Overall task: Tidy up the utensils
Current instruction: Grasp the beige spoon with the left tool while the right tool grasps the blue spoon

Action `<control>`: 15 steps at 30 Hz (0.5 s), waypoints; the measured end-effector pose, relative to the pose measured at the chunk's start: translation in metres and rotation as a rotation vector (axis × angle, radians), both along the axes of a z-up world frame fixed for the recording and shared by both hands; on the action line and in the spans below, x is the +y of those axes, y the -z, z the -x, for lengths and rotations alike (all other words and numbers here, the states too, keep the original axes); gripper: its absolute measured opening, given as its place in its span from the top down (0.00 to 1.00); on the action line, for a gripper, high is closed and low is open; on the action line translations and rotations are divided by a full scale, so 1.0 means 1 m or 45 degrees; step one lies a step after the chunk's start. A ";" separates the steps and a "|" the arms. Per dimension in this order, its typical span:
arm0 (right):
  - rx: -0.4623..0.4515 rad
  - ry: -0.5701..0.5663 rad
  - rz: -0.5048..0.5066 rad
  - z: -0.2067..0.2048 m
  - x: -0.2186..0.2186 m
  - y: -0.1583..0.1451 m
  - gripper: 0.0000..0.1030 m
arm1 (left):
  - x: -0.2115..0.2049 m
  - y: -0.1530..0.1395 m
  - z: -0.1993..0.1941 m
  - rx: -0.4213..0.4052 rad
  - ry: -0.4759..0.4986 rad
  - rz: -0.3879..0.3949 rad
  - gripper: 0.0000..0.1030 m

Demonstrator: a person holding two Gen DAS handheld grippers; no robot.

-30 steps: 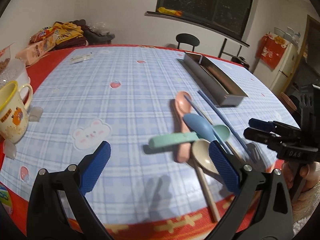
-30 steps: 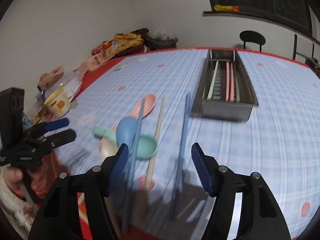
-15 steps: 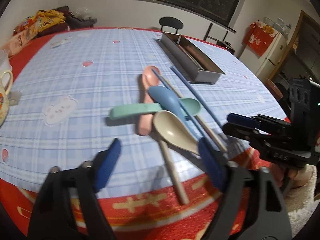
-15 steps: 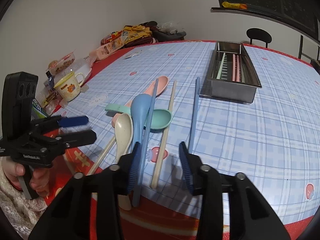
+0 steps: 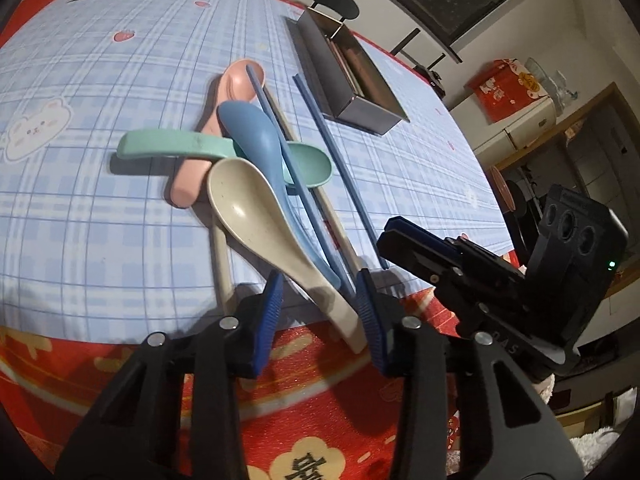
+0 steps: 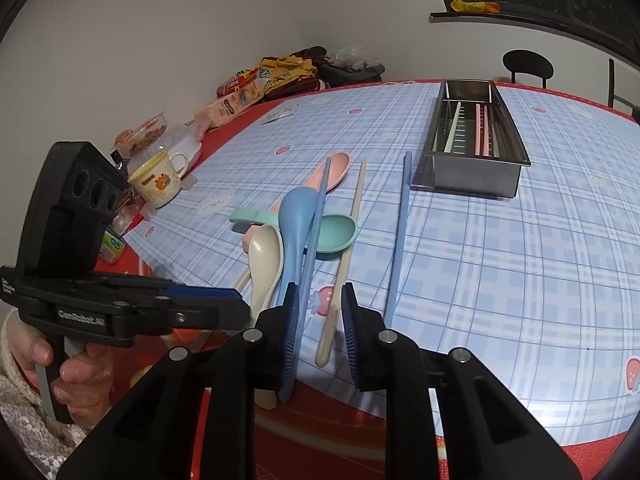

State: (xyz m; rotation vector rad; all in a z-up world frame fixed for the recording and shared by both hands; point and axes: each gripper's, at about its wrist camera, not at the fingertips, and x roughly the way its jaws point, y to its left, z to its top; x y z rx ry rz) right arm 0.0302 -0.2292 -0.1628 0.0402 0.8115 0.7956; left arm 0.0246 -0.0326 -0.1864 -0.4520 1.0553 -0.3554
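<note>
1. Left wrist view: the left gripper sits at the near edge of the table, jaws narrowed but not closed, straddling the handle of the beige spoon; whether the pads touch the handle cannot be told
2. Step in hand, as judged: picking one utensil out of the heap near the near edge, for transfer to the metal tray towards the far right corner; the tray already holds several sticks, green and pink
3. Heap: the blue spoon lies across the green spoon and the pink spoon; a blue chopstick crosses them, a beige chopstick lies just beside, and a second blue chopstick lies apart on the right
4. Right wrist view: the right gripper is open narrowly and grips nothing; the near ends of the beige chopstick and the blue chopstick show between its pads
5. Next move calls for closing squarely on one handle only, then lifting clear without dragging the overlapping neighbours off the edge
</note>
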 end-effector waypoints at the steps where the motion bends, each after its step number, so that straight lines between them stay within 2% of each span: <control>1: -0.001 -0.001 -0.003 0.000 0.000 0.000 0.79 | -0.004 0.001 -0.001 0.006 -0.004 -0.014 0.62; 7: 0.000 -0.008 -0.040 0.001 -0.004 0.001 0.79 | -0.018 0.008 -0.005 0.019 -0.014 -0.107 0.62; 15: 0.000 -0.021 -0.051 0.003 -0.003 0.001 0.79 | -0.027 0.008 -0.008 -0.036 -0.016 -0.185 0.62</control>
